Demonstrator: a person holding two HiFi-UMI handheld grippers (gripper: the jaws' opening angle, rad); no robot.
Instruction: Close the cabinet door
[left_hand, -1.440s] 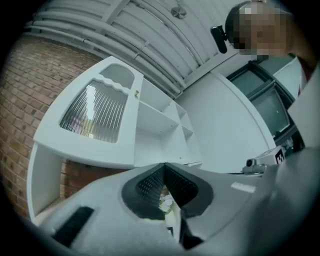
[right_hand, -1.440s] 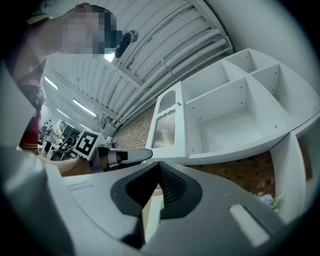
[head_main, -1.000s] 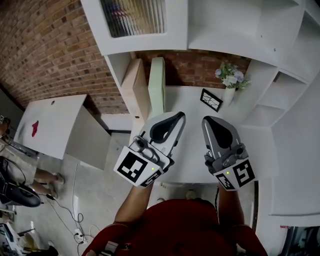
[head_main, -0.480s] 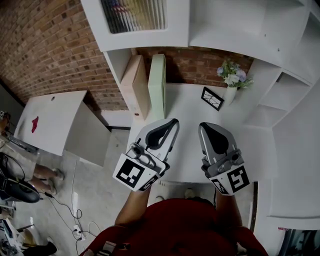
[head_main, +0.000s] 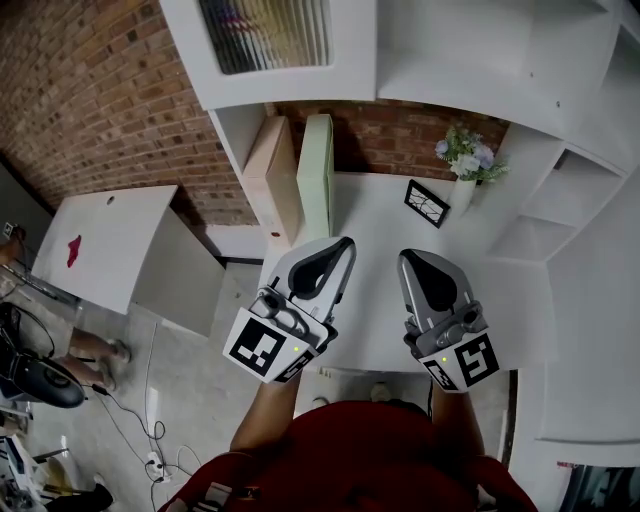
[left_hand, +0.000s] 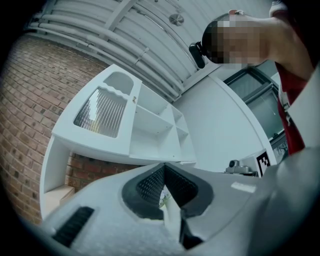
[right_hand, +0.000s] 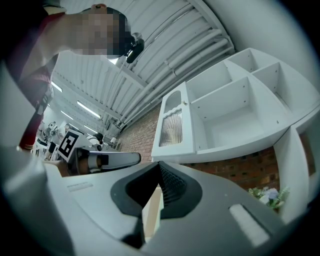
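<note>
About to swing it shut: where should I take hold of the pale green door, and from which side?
Probably its free near edge, from the right: the pale green door stands edge-on toward you, and a beige panel crowds its left face.

Both grippers are held side by side above the near half of the white tabletop (head_main: 385, 215), noses pointing toward its far edge. The left gripper (head_main: 344, 245) is tilted, its nose leaning toward the tabletop's middle, its marker cube (head_main: 268, 345) hanging off the near left corner. Its jaws are closed tip to tip, with nothing between them (left_hand: 164, 165). The right gripper (head_main: 408, 258) lies nearly straight over the near edge, jaws likewise pressed together and empty (right_hand: 160, 165). The bare left forearm (head_main: 262, 410) rises from below the near edge; the right forearm appears mostly hidden behind its gripper.
</note>
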